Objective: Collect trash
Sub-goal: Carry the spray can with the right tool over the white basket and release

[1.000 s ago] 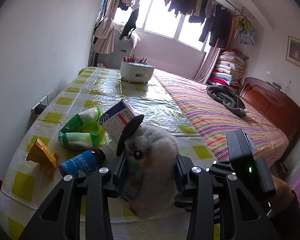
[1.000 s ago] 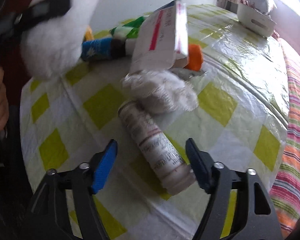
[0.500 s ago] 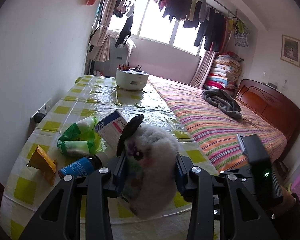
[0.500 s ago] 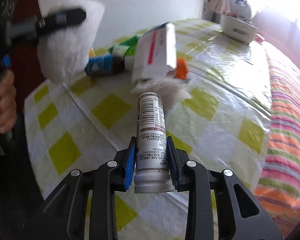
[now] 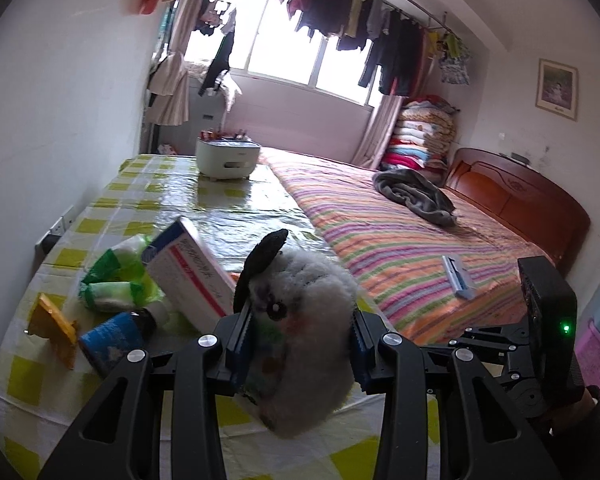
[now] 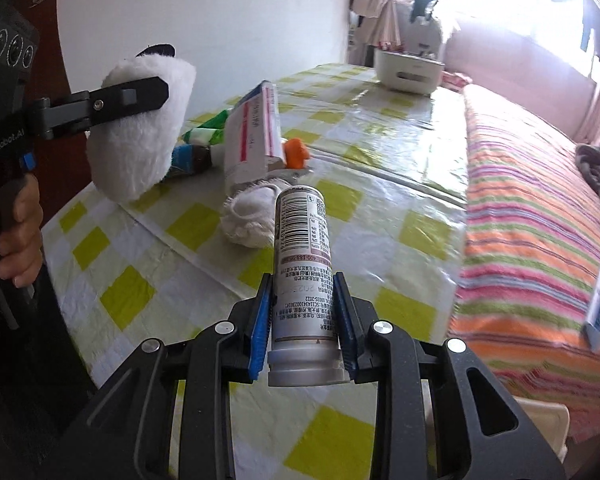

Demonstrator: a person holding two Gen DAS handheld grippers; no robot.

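My right gripper point(image 6: 302, 312) is shut on a white plastic bottle point(image 6: 302, 248) with a printed label, held off the table and pointing away from me. My left gripper point(image 5: 300, 344) is shut on a fluffy white plush pouch point(image 5: 304, 320) with a black ear; from the right wrist it shows at the left, the pouch point(image 6: 140, 152) hanging above the table edge. On the yellow-checked table point(image 6: 380, 140) lie a white-and-red box point(image 5: 188, 268), green-white wrappers point(image 5: 116, 276), a blue-labelled bottle point(image 5: 112, 340), a yellow packet point(image 5: 54, 324) and a crumpled white tissue point(image 6: 252, 216).
A white container point(image 5: 226, 158) stands at the table's far end. A bed with a striped cover point(image 5: 400, 248) runs along the table's right side, with a grey garment point(image 5: 416, 196) and a small blue-white box point(image 5: 458, 276) on it. A wall socket point(image 5: 56, 228) sits at the left.
My right gripper closed on the white bottle that lay on the table and lifted it clear. My left gripper drew back a little with the plush pouch still in it.
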